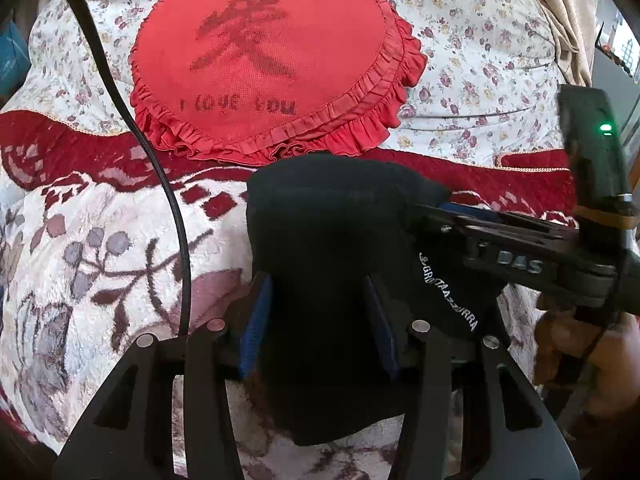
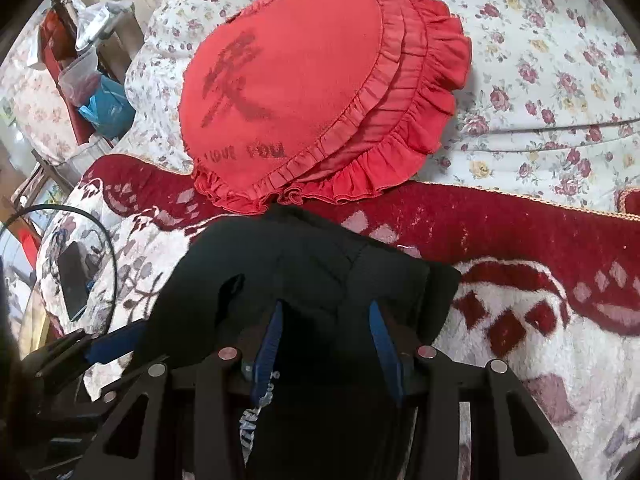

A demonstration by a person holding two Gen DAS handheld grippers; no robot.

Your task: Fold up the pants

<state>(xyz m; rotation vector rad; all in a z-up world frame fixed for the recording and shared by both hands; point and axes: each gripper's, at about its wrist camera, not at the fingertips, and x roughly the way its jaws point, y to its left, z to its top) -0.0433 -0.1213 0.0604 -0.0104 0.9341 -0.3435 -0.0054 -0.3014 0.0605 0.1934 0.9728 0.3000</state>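
Note:
The black pants (image 1: 328, 216) lie as a small folded bundle on the fleece blanket, with white lettering (image 1: 448, 292) on one edge. My left gripper (image 1: 316, 284) straddles the bundle from the near side. Its blue pads (image 1: 256, 320) stand open, their inner faces bare, with cloth between them. My right gripper (image 1: 452, 208) comes in from the right, its tips at the bundle's far right corner. In the right wrist view the pants (image 2: 280, 264) lie under my right gripper (image 2: 326, 312), whose pads (image 2: 384, 340) also stand apart. My left gripper (image 2: 120, 340) shows at the lower left.
A red heart-shaped frilled pillow (image 1: 272, 68) lies just beyond the pants on the floral sheet (image 1: 480, 60). A black cable (image 1: 160, 184) crosses the red-and-white blanket (image 1: 100, 240) on the left. A dark flat device (image 2: 74, 280) lies at the bed's left edge. A hand (image 1: 580, 352) holds the right gripper.

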